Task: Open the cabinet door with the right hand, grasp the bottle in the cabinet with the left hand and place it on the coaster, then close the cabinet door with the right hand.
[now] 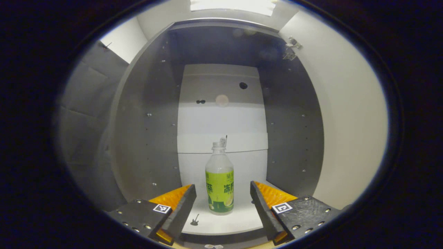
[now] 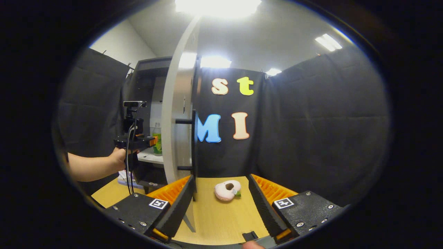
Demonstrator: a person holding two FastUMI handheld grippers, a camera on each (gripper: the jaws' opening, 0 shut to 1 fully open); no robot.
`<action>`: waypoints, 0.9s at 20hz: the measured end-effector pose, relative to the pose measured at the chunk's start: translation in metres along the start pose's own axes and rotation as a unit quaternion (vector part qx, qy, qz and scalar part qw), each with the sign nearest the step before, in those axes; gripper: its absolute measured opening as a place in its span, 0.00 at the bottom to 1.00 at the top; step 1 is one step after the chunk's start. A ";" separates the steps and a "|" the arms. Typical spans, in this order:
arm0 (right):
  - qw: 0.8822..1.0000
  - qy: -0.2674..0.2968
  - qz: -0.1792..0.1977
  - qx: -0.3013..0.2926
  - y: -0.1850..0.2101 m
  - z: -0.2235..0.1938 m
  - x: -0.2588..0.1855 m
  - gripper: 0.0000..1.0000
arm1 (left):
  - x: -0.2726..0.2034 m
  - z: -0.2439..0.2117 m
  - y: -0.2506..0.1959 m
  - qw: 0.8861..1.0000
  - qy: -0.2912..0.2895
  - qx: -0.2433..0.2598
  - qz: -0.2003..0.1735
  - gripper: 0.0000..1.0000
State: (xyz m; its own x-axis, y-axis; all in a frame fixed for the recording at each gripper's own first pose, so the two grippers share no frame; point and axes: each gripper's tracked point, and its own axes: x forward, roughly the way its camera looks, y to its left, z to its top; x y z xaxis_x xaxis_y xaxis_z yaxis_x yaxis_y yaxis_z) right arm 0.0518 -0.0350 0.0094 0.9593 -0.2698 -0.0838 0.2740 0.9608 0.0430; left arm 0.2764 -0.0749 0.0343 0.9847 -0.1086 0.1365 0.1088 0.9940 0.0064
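A clear bottle [image 1: 219, 180] with a green label stands upright on the white floor of the open cabinet [image 1: 145, 138]. My left gripper [image 1: 223, 188] is open in front of it, a finger on each side, not touching. In the right gripper view the white cabinet door [image 2: 176, 121] stands open, edge-on, with its black handle [image 2: 193, 145] just above my left finger. My right gripper [image 2: 220, 180] is open, and the door's lower edge lies just inside that finger. There a hand holds the left gripper [image 2: 135, 141] at the cabinet mouth, beside the bottle [image 2: 157, 138].
A pink, doughnut-shaped soft thing [image 2: 226, 190] lies on the wooden table [image 2: 214, 218] beyond my right fingers. A small pale object [image 2: 125, 178] sits on the table under the person's forearm. The door's inner face [image 1: 346, 121] rises close on the right of the left gripper.
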 end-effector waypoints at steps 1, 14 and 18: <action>1.000 -0.002 -0.019 0.003 -0.005 0.001 -0.003 0.95 | 0.011 -0.002 0.003 1.000 -0.002 0.005 0.001 0.89; 0.997 0.017 -0.063 -0.030 0.015 -0.013 -0.006 0.95 | 0.078 -0.021 0.013 1.000 0.003 0.007 -0.016 0.90; 0.997 0.022 -0.066 -0.035 0.013 -0.014 -0.005 0.95 | 0.081 -0.022 0.010 1.000 0.005 0.015 -0.017 0.67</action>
State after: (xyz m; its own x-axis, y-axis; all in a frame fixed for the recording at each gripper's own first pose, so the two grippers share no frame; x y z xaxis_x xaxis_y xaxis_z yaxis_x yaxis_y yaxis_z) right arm 0.0499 -0.0201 -0.0040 0.9107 -0.3927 -0.1285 0.3908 0.9196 -0.0405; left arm 0.3601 -0.0736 0.0236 0.9819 -0.1422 0.1253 0.1382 0.9896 0.0402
